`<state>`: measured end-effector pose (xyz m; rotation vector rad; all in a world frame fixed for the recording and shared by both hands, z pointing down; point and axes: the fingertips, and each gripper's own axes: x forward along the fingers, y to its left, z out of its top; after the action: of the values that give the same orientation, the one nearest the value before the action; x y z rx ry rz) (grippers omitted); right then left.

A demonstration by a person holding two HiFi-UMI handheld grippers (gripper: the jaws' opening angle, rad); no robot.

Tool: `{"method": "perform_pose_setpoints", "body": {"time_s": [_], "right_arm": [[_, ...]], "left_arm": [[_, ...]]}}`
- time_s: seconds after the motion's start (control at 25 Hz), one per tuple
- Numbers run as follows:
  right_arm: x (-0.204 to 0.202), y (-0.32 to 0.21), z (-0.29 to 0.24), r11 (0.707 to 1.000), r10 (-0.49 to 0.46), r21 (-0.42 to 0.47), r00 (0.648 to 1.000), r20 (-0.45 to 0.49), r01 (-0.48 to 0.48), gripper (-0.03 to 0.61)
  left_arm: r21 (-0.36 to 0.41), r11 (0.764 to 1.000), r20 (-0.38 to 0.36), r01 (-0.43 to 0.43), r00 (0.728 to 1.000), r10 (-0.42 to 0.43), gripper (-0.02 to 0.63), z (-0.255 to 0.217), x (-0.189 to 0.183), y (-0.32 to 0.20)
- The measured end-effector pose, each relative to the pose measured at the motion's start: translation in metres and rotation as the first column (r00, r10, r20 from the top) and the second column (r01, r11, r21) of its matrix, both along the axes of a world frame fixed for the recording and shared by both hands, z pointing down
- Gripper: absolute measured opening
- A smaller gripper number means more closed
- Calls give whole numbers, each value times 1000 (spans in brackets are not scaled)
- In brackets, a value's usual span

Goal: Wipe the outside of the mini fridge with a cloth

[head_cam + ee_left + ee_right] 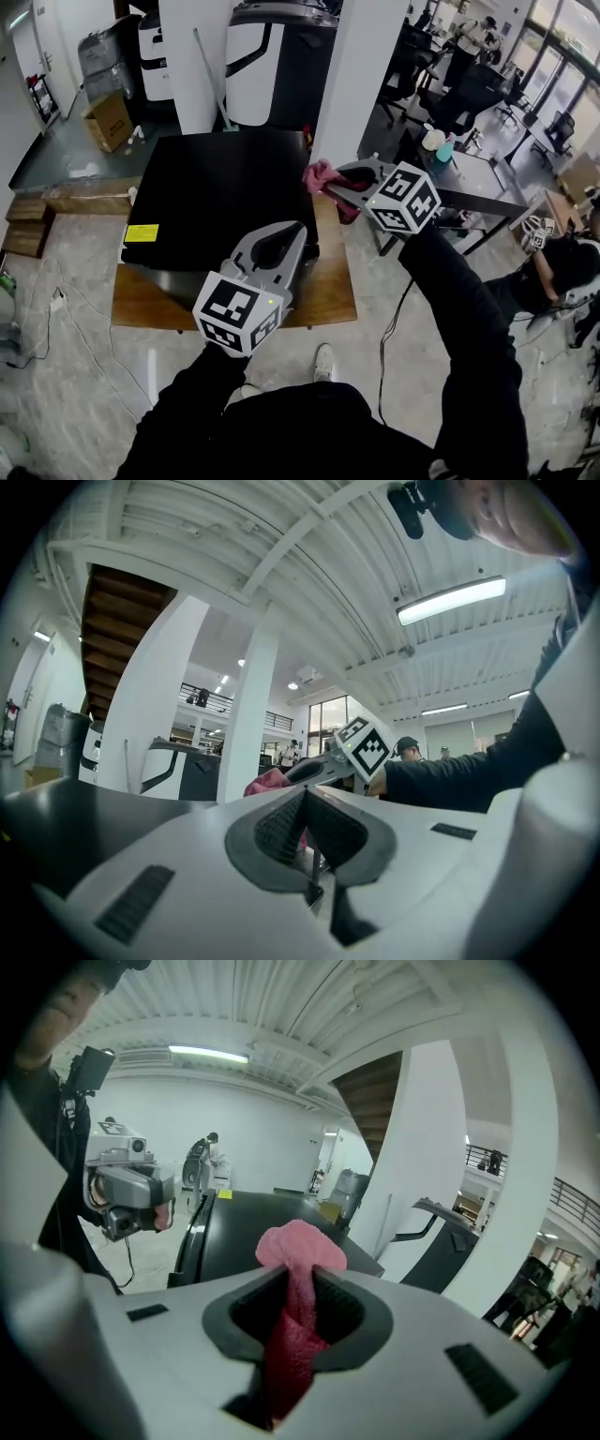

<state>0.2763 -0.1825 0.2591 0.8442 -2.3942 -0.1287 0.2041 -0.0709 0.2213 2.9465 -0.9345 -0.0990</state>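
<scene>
Right gripper (325,187) pinches the pink cloth (319,172) at the mini fridge's (211,202) far right edge; left gripper (296,230) hangs closed, empty, over its top

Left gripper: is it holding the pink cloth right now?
No, the left gripper is shut with nothing between its jaws; the pink cloth is clamped in the right gripper.

The left tool (292,232) sat near the body, jaws closed together with nothing between them. Farther right, the right arm (461,309) reached out, its right tool (330,184) clamped on a pink cloth (319,174).
</scene>
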Motion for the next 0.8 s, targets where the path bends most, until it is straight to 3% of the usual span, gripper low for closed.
{"method": "perform_pose_setpoints", "body": {"time_s": [0.2, 0.44, 0.6, 0.8], "right_arm": [[54, -42, 6, 999, 40, 6, 984, 176, -41, 74], [90, -91, 41, 998, 57, -25, 913, 404, -51, 74], [101, -127, 67, 989, 144, -116, 782, 607, -92, 74], [98, -162, 109, 952, 283, -301, 560, 779, -63, 75]], "left_arm": [[16, 1000, -53, 24, 998, -23, 6, -11, 86, -6], [11, 991, -75, 135, 988, -134, 6, 22, 169, -34], [20, 975, -78, 222, 972, -220, 6, 47, 199, -58], [17, 943, -58, 333, 942, -331, 6, 78, 212, -84]]}}
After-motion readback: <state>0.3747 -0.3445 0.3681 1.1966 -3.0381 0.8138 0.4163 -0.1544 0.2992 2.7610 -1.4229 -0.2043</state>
